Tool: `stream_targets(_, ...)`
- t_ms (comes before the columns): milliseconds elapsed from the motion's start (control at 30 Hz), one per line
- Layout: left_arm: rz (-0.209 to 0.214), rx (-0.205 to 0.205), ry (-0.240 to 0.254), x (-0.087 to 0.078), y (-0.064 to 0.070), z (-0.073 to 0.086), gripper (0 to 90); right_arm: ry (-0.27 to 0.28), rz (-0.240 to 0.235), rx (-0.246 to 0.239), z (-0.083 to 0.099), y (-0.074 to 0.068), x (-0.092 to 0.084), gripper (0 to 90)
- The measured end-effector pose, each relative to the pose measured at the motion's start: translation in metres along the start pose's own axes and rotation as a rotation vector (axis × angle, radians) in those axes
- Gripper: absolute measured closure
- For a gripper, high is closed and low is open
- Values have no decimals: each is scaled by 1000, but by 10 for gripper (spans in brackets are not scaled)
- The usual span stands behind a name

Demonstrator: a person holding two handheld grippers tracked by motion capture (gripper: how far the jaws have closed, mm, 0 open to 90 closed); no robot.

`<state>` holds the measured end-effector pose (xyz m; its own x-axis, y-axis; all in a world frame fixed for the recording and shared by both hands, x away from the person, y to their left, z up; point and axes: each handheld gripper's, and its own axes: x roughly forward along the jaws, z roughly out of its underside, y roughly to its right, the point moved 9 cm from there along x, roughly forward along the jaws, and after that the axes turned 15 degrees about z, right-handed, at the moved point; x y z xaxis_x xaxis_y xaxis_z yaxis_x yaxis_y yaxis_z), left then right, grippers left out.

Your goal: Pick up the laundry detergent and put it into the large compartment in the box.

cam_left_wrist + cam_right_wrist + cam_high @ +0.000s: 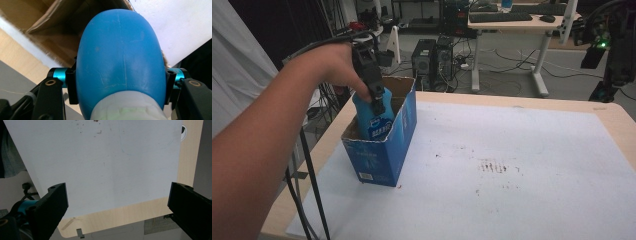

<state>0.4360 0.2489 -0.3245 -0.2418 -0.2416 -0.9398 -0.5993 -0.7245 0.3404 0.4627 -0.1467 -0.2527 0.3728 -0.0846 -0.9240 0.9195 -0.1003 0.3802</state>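
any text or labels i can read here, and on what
None can be read.
Blue bottle held by the left tongs: white label print, too blurred.
Blue cardboard box: pale print and a small white label low on its front, too small and blurred.

Table (612,117): pale wood, its edge bare around the covering.
White sheet (522,150): lies flat over most of the tabletop.
Stains (492,166): brown specks and short streaks near the middle of the sheet.
Desk (517,22): light-topped with white legs, well behind the table.
Keyboard (500,17): black, on the desk, with a dark mouse (547,18) near it.
Computer towers (424,57): two dark cases on the floor, beside the desk.
Cables (507,62): loose on the floor under the desk.
Curtain (237,60): white, at the far left.
Green light (603,45): glows on dark equipment at the upper right.
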Motion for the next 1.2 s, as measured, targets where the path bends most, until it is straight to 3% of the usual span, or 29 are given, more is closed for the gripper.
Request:
stream_targets(33, -11, 23, -24, 8, -5, -1, 379, -2, 0, -4, 0, 1, 0, 21)
stream_targets(133, -8, 36, -27, 17, -8, -2, 379, -3, 0, -1, 0, 0, 1, 21)
stream_targets(233, -7, 39, -25, 20, -9, -3, 379, -7, -1, -4, 0, 1, 1, 21)
stream_targets(300, -12, 43, -35, 32, -15, -4, 379, -5, -1, -9, -1, 1, 2, 21)
stream_targets(400, -6, 45, -39, 38, -18, -4, 379, -6, -2, -5, -1, 1, 3, 21)
stream_targets(967, -27, 125, -56, 50, -29, 1, 378, 1, -12, -16, -7, 2, 9, 22)
stream_targets(1200, -19, 125, -57, 52, -28, 2, 376, 6, -12, -23, -10, 2, 10, 22)
